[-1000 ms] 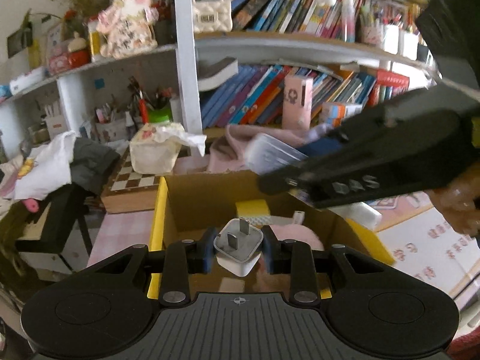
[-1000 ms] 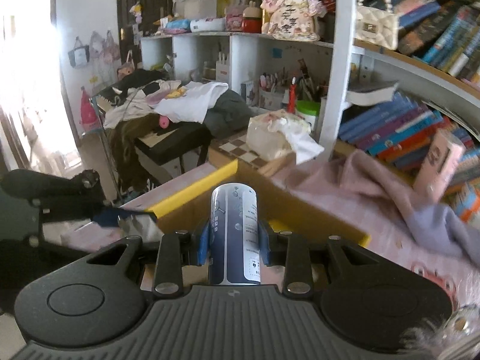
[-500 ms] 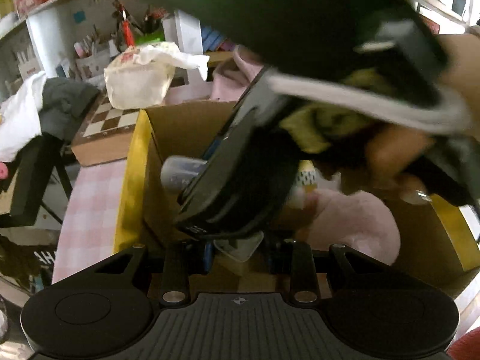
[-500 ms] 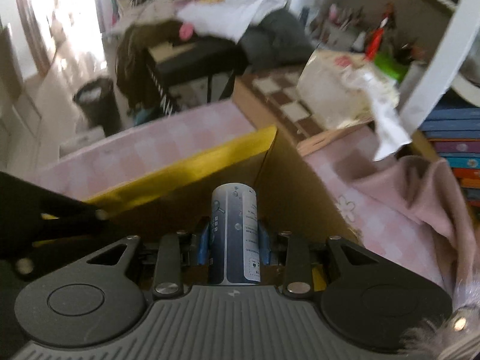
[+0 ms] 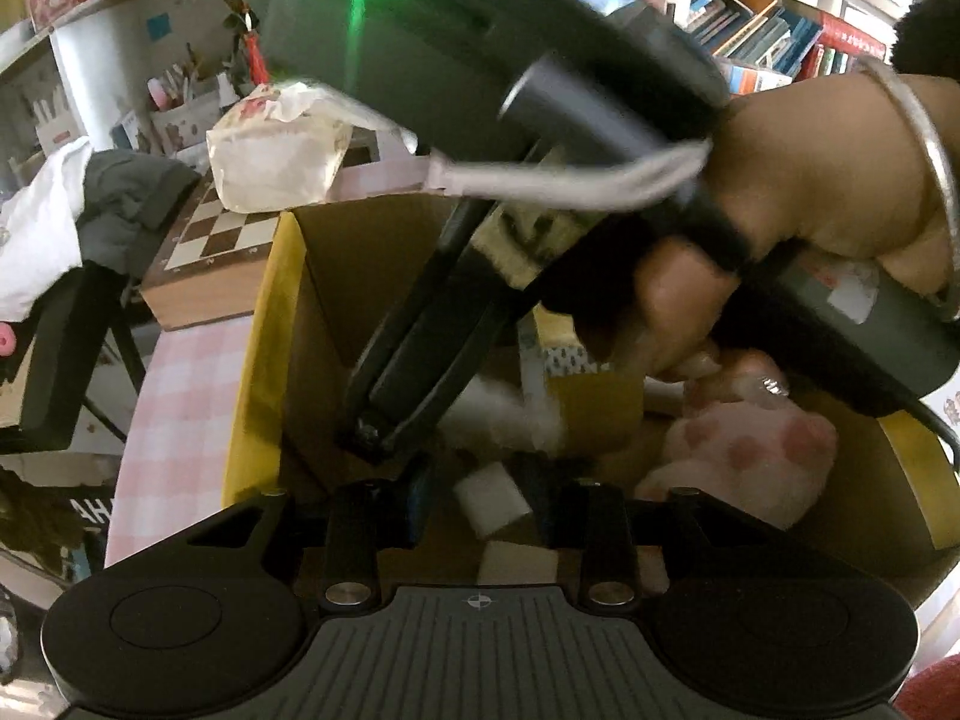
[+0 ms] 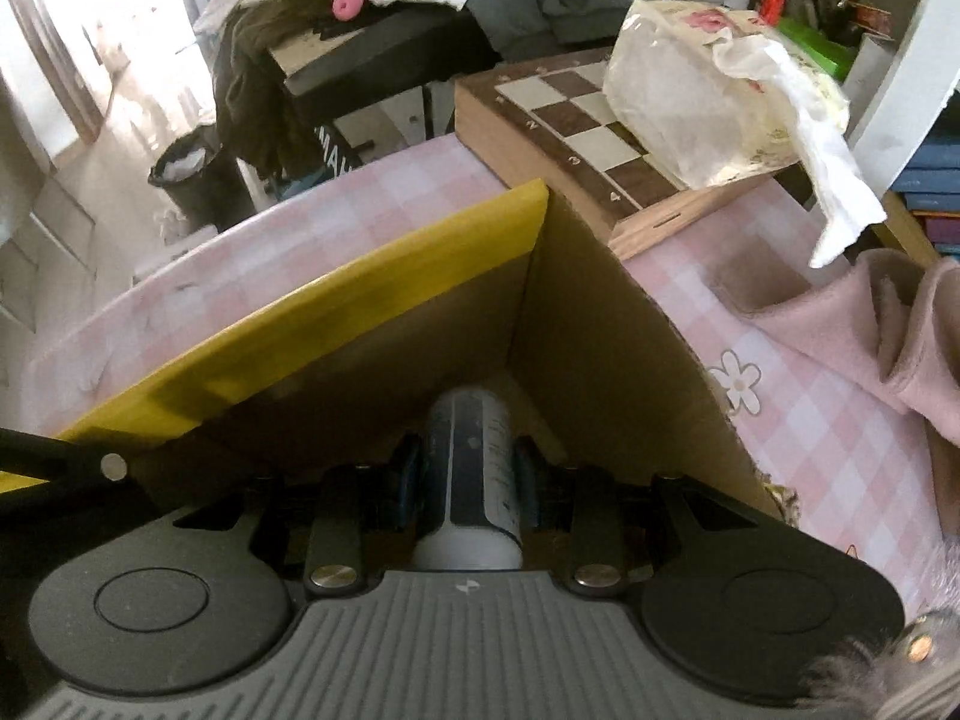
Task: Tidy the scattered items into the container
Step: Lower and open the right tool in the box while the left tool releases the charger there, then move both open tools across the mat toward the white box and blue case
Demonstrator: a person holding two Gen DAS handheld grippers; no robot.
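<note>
Because both items go into the box (image 6: 372, 300), the right gripper (image 6: 471, 486) reaches deep into its corner, fingers pinching the bottle (image 6: 471, 480); the left gripper (image 5: 480, 501) hangs over the box, fingers spread around the charger (image 5: 489, 498).

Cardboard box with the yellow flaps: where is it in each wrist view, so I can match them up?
Left wrist: cardboard box fills the centre, seen from above, its yellow flap on the left.
Right wrist: box at centre, an inner corner, its yellow flap running left.
Shared landmark: chessboard beyond the box.
</note>
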